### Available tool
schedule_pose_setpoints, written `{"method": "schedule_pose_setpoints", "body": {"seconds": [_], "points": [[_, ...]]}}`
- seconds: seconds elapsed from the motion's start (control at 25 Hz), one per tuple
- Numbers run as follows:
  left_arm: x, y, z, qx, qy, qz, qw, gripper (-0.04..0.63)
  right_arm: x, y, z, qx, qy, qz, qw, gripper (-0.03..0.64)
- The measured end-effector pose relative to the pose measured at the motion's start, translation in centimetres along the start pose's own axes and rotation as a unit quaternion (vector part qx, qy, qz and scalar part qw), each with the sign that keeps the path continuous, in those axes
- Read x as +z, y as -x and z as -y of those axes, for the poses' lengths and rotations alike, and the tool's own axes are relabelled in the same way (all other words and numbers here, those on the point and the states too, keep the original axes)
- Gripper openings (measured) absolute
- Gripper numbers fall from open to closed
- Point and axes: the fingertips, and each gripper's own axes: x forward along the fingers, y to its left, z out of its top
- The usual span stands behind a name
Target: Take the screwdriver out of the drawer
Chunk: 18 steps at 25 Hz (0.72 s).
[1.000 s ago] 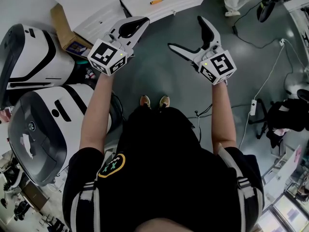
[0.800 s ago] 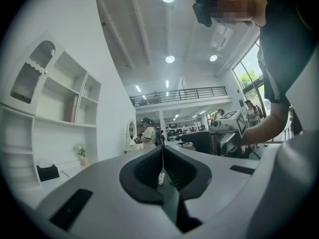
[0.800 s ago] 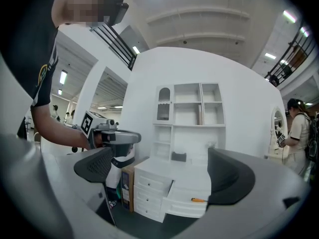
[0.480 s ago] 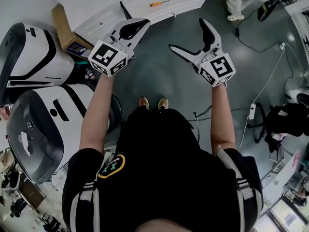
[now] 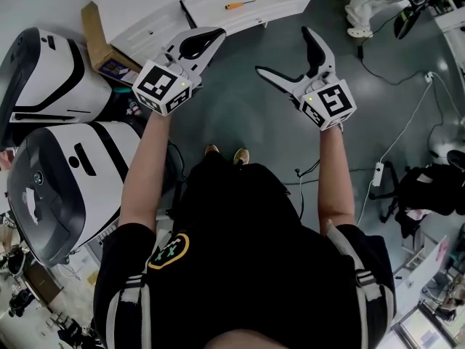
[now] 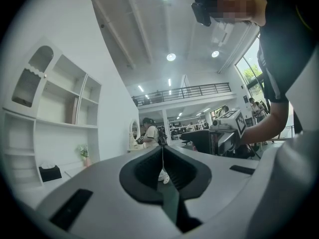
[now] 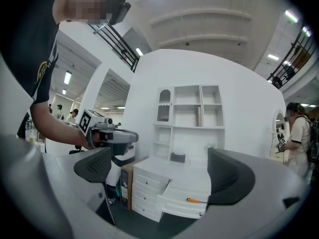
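An orange-handled screwdriver (image 5: 239, 5) lies in the open white drawer (image 5: 280, 9) at the top of the head view. The right gripper view also has the screwdriver (image 7: 195, 200), lying in the pulled-out drawer (image 7: 174, 209) of a white cabinet. My left gripper (image 5: 216, 33) is held in the air below the drawer's left end, its jaws closed together with nothing in them (image 6: 163, 149). My right gripper (image 5: 283, 51) hovers to the right of it, jaws spread wide and empty (image 7: 162, 171). Both grippers are well short of the drawer.
Two big white-and-black shells (image 5: 54, 78) (image 5: 65, 187) and a cardboard box (image 5: 102, 38) stand at the left. Cables and a power strip (image 5: 378, 169) lie on the grey floor at the right. A white shelf unit (image 7: 188, 108) tops the cabinet.
Both grippers stay almost where they were. The person's feet have shifted a little to the left and the view has drifted slightly.
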Motion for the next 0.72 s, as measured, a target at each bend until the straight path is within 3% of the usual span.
{"method": "schedule_pose_setpoints", "body": {"seconds": [0.72], "points": [[-0.1,-3.1,-0.3,-0.001,-0.009,0.001,1.0000,0.021,-0.7,0.3,3.1,-0.001,0.000,0.007,1.000,0.591]]}}
